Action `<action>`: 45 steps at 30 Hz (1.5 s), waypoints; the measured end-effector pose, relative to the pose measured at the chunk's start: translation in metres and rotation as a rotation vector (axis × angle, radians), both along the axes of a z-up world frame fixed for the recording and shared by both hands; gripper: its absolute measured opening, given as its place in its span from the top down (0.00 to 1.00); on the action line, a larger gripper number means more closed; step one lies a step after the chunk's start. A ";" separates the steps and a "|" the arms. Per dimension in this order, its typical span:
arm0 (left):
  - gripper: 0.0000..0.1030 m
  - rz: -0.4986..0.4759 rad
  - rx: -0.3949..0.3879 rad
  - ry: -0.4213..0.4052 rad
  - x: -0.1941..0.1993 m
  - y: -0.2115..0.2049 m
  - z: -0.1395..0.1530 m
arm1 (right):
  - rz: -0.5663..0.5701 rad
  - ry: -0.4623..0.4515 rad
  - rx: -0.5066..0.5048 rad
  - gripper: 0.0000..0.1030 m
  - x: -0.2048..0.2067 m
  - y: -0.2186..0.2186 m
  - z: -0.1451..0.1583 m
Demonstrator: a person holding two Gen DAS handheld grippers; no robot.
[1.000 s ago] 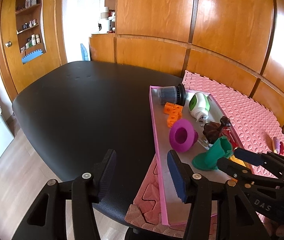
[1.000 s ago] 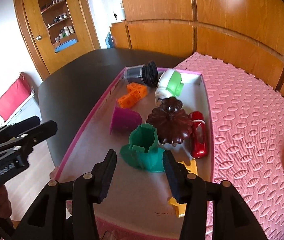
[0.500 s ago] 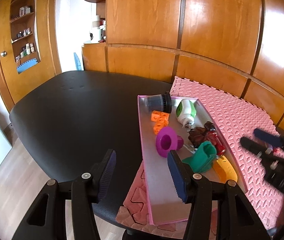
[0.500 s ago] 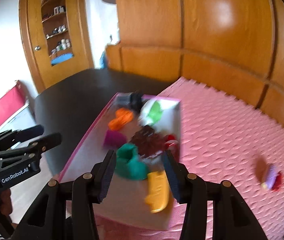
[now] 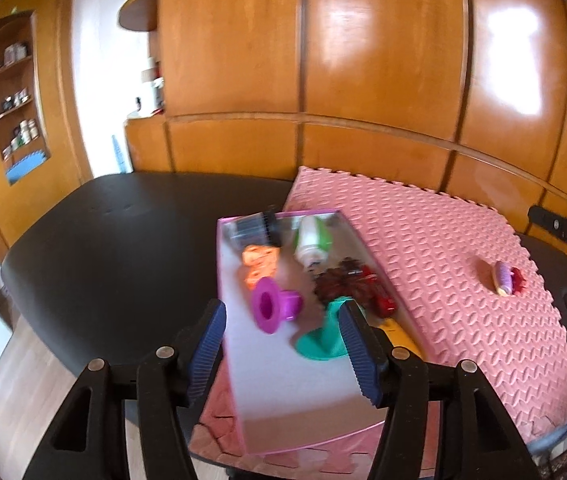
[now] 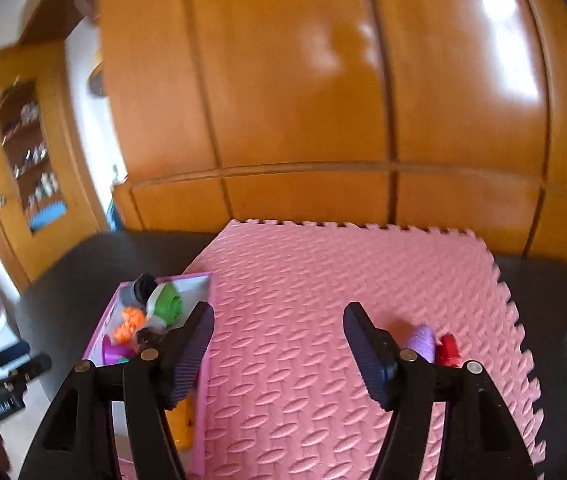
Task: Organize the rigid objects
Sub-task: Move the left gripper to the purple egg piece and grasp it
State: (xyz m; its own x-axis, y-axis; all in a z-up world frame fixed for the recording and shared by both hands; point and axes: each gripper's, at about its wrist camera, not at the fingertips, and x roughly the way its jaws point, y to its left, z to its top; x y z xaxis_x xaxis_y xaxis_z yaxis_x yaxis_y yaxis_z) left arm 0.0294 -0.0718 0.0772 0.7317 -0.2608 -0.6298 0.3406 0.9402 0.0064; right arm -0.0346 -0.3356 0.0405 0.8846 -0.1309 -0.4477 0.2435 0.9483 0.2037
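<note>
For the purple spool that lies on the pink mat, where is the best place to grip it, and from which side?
Probably across the middle of the purple spool, coming from above. It lies on its side on the pink mat, with a red piece close to one end, so the long sides look freer.

Your left wrist view looks down over the tray (image 5: 239, 380); your right faces the pink mat (image 6: 323, 280). Both share tray and mat.

- the foam mat (image 6: 323, 300) was pink with an embossed oval pattern.
- the tray (image 5: 219, 264) had a pink rim and pale grey floor.
- the funnel-shaped toy (image 5: 273, 308) was magenta.
- the table (image 5: 115, 248) was black.
- the wall panels (image 6: 303, 100) were glossy orange-brown wood.
- the gripper pads (image 5: 359, 348) were dark blue and ribbed.
</note>
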 end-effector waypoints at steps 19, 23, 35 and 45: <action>0.32 -0.326 0.079 0.036 -0.022 -0.134 -0.004 | -0.356 0.215 0.247 0.04 -0.033 -0.218 -0.086; 0.32 -0.380 0.086 0.099 -0.016 -0.173 -0.020 | -0.442 0.190 0.311 0.06 -0.048 -0.238 -0.086; 0.32 -0.508 0.113 0.243 0.005 -0.281 -0.068 | -0.479 0.232 0.399 0.08 -0.055 -0.246 -0.092; 0.32 -0.557 0.125 0.275 0.030 -0.339 -0.095 | -0.440 0.219 0.477 0.08 -0.053 -0.249 -0.096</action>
